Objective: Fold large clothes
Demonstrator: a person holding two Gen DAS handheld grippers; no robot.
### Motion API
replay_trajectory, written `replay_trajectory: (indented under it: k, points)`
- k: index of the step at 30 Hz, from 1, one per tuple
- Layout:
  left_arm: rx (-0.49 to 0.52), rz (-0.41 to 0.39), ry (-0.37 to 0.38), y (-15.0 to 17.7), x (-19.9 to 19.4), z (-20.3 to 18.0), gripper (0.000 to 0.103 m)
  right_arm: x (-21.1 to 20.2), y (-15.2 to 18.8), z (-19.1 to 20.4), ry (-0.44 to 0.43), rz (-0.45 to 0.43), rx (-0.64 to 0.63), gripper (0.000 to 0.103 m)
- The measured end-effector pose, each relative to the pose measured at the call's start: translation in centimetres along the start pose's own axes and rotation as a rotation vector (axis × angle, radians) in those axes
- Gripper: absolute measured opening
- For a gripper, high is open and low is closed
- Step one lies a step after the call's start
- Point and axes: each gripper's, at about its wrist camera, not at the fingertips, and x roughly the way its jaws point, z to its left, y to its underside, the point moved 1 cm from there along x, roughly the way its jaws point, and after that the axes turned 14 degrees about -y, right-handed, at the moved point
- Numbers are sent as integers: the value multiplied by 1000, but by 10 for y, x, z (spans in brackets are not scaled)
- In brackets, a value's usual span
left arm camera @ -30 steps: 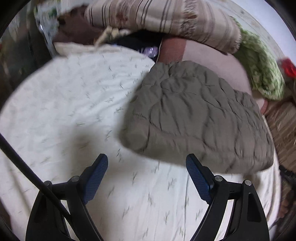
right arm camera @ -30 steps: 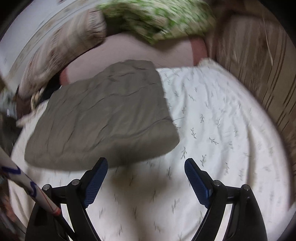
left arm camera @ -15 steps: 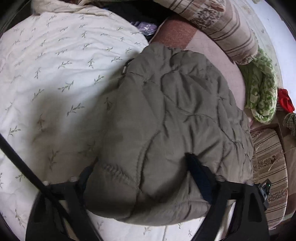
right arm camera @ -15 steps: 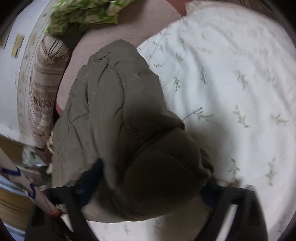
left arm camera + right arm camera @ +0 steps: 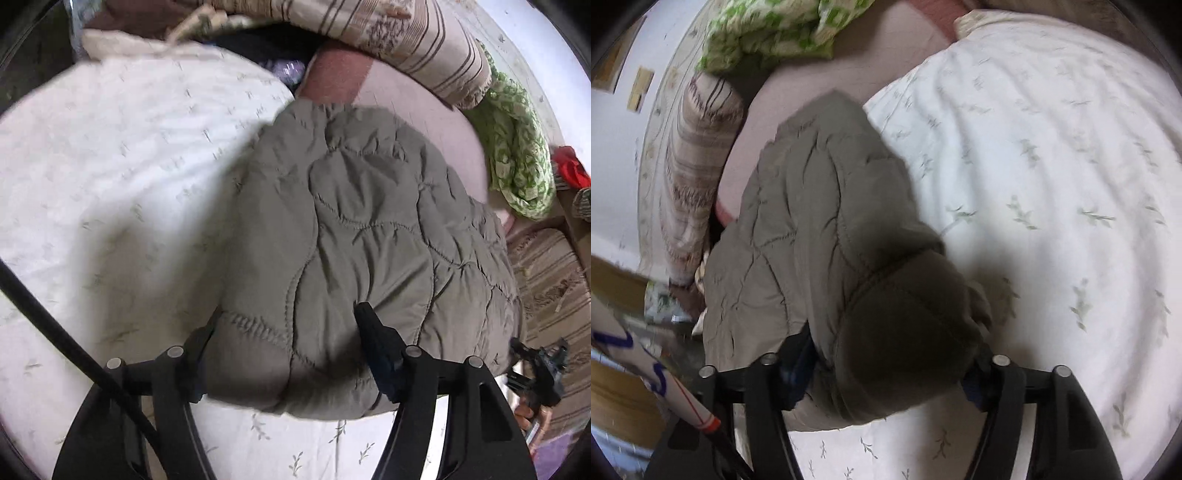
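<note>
A folded olive-grey quilted jacket (image 5: 369,229) lies on a white bed cover with a leaf print (image 5: 122,177). My left gripper (image 5: 288,332) has its jaws wide around the jacket's near left corner; one fingertip (image 5: 369,325) presses on the padded cloth, the other is hidden under the edge. In the right wrist view the same jacket (image 5: 820,221) fills the middle. My right gripper (image 5: 886,354) straddles its near right corner, with both fingers mostly buried in the cloth. Whether either grip is closed on the cloth is unclear.
A striped beige pillow (image 5: 388,40) and a green patterned cloth (image 5: 517,147) lie at the head of the bed on a pink sheet (image 5: 424,110). A striped sofa or mat (image 5: 550,280) is to the right. The white cover (image 5: 1052,184) spreads wide to the right.
Both grippers moved forward from open bed cover onto the jacket's near corners. Since half a second ago the views have pulled back slightly, with the corners still between the jaws.
</note>
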Motion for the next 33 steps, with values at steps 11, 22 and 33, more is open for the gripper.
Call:
replay_trajectory:
  k: [11, 22, 33]
  points:
    - [10, -473, -353, 43, -157, 1, 77, -77, 51, 36, 118, -61, -190, 74]
    - [-110, -784, -436, 106, -273, 3, 99, -84, 144, 118, 259, 15, -502, 74]
    - [-7, -659, -319, 171, -271, -15, 99, -107, 214, 158, 417, -30, -657, 77]
